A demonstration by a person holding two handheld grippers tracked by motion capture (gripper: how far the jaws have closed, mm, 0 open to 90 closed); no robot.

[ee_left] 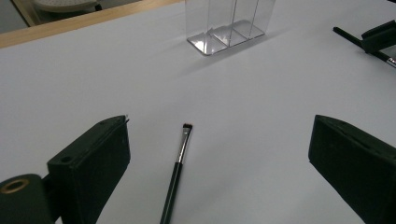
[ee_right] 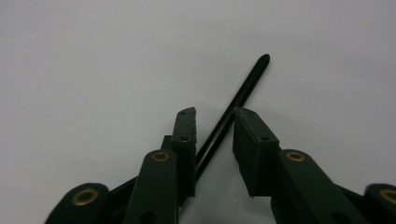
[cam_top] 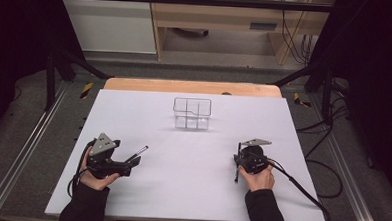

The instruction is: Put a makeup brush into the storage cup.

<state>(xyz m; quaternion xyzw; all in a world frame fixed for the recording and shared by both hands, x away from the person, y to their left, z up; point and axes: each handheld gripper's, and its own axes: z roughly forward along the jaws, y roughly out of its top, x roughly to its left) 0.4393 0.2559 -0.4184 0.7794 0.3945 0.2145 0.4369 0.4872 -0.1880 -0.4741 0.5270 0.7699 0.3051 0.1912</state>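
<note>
Black jaws on the left hand-held gripper (ee_left: 219, 168) stand wide apart over the white surface (cam_top: 190, 190), holding nothing. Between them in the left gripper view lies a thin makeup brush (ee_left: 177, 170), flat on the surface, its black handle running toward the camera and its small angled bristle tip pointing away; neither jaw touches it. In the high view this brush (cam_top: 138, 152) sticks out from the left hand-held gripper (cam_top: 131, 162) toward the middle of the surface.

The right hand-held gripper (ee_right: 215, 116) has its jaws close together with a narrow gap left between them. A slim black stick (ee_right: 233, 107), rounded at its far end, passes through that gap close against one jaw; whether the jaws actually pinch it cannot be told. In the high view the right hand-held gripper (cam_top: 238, 167) sits near the surface's right side.

A clear plastic organiser (cam_top: 192, 113) with several compartments stands upright toward the far edge, well apart from both.
</note>
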